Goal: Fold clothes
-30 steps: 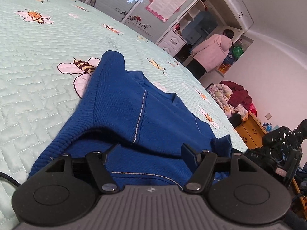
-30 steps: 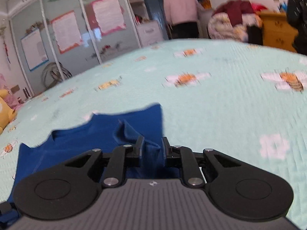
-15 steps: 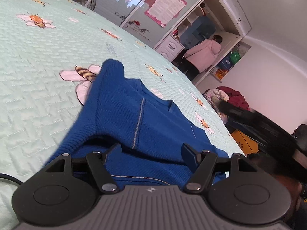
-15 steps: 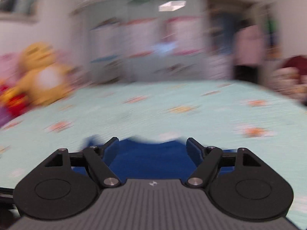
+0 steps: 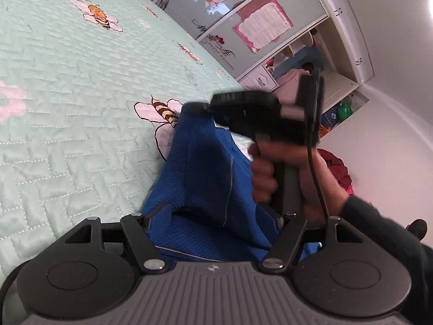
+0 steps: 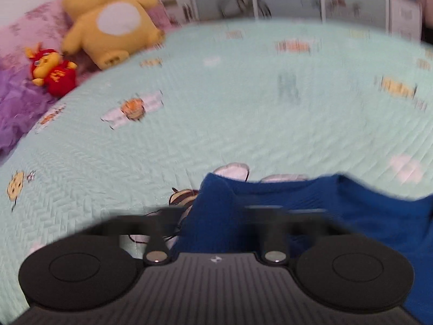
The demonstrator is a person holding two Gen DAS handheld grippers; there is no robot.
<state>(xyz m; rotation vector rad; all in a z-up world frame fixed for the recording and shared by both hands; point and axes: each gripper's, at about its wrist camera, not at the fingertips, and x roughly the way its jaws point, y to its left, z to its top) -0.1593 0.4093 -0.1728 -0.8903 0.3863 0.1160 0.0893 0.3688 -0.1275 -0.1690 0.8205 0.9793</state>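
Swung my right gripper [image 5: 199, 107] across, now pinched shut on the blue knit sweater's [image 5: 205, 168] far tip on the bee-print quilt [image 5: 67, 108]; left gripper [image 5: 213, 223] open astride its hem. Next: fold it over.

Mint quilted bedspread [image 5: 67, 86] with bee prints, mirrored wardrobe doors [image 5: 238, 8], white walls [image 5: 392, 40], yellow plush [image 6: 108, 19].

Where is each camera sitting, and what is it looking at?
Left wrist view: sits on the left gripper, looking across the blue sweater and bed toward the wardrobe; the right gripper and the hand holding it show.
Right wrist view: sits on the right gripper, facing the yellow plush toy and red plush toy; only its blurred fingers show.
Both views share the sweater, the bed and the right gripper.
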